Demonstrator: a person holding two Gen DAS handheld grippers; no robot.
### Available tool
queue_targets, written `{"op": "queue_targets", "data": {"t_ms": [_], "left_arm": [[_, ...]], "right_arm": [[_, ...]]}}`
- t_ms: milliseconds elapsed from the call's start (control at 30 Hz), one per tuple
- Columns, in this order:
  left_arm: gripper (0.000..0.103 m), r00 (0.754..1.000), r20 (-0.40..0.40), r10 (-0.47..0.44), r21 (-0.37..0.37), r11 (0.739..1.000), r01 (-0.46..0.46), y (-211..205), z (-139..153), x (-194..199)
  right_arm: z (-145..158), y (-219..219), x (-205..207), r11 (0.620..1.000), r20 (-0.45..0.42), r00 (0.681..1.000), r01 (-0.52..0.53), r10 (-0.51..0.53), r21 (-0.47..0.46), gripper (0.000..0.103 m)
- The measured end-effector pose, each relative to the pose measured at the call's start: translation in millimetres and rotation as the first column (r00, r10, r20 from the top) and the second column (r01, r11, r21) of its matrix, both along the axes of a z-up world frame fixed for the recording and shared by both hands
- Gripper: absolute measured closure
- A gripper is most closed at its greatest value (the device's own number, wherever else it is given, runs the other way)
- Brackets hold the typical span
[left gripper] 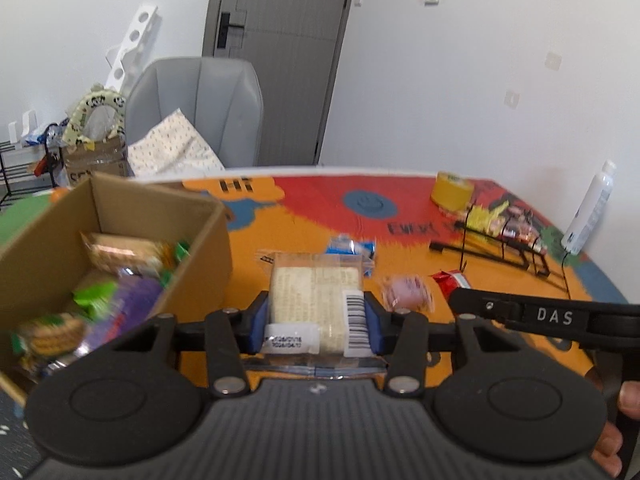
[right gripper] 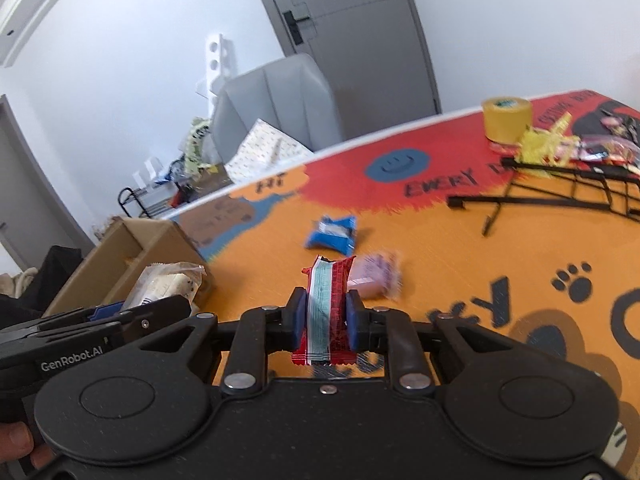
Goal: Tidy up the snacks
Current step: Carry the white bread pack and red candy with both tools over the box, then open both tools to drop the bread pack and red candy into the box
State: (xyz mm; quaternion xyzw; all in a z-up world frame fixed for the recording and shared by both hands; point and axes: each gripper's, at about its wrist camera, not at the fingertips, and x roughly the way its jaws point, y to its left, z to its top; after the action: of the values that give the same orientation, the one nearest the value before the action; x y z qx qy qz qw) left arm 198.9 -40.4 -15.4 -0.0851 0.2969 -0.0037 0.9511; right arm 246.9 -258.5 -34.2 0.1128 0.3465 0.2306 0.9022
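My left gripper (left gripper: 316, 312) is shut on a clear-wrapped pale cracker pack (left gripper: 316, 296) with a barcode label, held above the table just right of the cardboard box (left gripper: 200, 248). Several snack packets lie inside that box. My right gripper (right gripper: 325, 312) is shut on a red snack packet (right gripper: 326, 304) with a pale stripe, lifted off the orange tablecloth. In the right wrist view the left gripper (right gripper: 120, 312) and its cracker pack (right gripper: 168, 286) show at the left, by the box (right gripper: 132, 252). A blue packet (left gripper: 352, 250) (right gripper: 332, 232) and a pink packet (left gripper: 406, 292) (right gripper: 376, 276) lie on the table.
A black wire rack (left gripper: 504, 240) (right gripper: 580, 188) with several packets on it stands at the right. A yellow tape roll (left gripper: 452, 190) (right gripper: 506, 118) sits behind it, a white bottle (left gripper: 592, 208) at the far right edge. A grey chair (left gripper: 200, 108) stands beyond the table.
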Motion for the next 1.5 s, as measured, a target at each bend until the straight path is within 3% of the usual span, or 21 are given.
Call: {"op": "queue_targets", "data": {"t_ms": [600, 1067, 1167, 1500], "left_arm": [[0.057, 0.986, 0.093, 0.138, 0.028, 0.99, -0.141, 90, 57, -28], [0.056, 0.974, 0.057, 0.221, 0.043, 0.974, -0.223, 137, 48, -29], [0.052, 0.965, 0.058, 0.256, 0.06, 0.964, -0.259, 142, 44, -30], [0.042, 0.953, 0.064, 0.296, 0.013, 0.955, -0.297, 164, 48, -54]], "right_arm": [[43, 58, 2, 0.994, 0.093, 0.99, -0.108, 0.104, 0.03, 0.084], [58, 105, -2, 0.984, 0.12, 0.977, -0.178, 0.175, 0.013, 0.084], [60, 113, -3, 0.982, 0.124, 0.975, -0.19, 0.187, 0.012, 0.084], [65, 146, -1, 0.969, 0.119, 0.963, -0.247, 0.243, 0.025, 0.084]]}}
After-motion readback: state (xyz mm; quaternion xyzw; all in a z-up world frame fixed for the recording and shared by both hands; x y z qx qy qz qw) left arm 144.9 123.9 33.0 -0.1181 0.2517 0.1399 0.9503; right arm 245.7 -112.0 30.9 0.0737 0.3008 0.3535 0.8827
